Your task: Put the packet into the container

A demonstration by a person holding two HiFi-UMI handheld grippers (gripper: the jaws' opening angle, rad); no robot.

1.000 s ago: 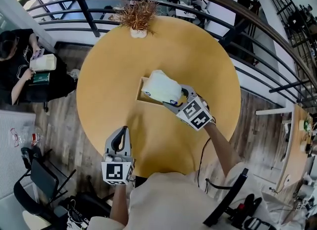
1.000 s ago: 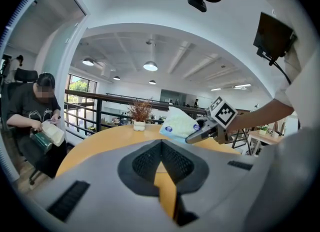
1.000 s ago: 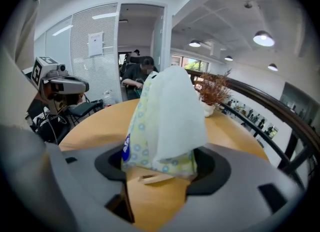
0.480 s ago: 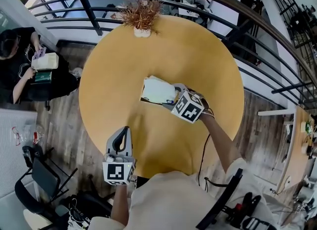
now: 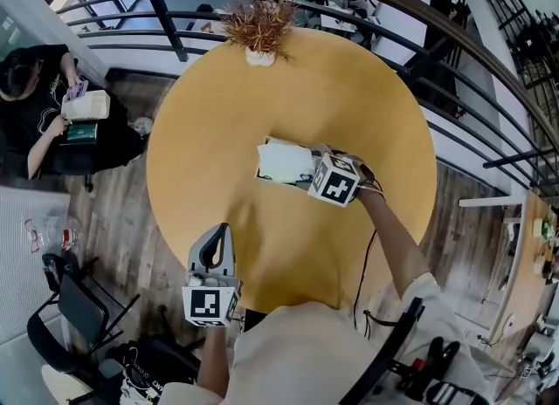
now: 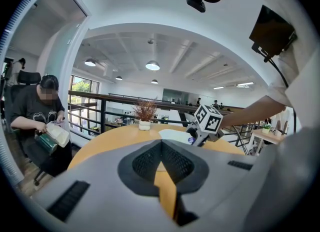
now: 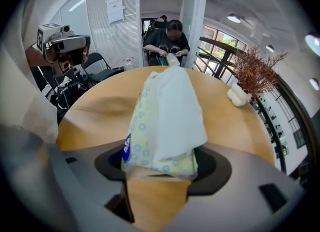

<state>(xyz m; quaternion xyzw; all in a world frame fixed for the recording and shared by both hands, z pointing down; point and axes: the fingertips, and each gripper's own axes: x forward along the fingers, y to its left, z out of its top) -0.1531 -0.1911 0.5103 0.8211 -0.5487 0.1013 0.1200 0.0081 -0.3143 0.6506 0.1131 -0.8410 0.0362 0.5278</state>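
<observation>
Cream shirt, black-and-white marker cube

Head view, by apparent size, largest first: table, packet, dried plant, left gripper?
1. table
2. left gripper, though being nearer the camera inflates it
3. dried plant and packet look about alike; not ranked against each other

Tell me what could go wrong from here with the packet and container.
1. The packet nearly fills the container, so a corner may catch on the rim and leave it propped up.
2. The right hand-held gripper is clamped on the packet's end; lifting away before the jaws open could drag packet or container along.
</observation>
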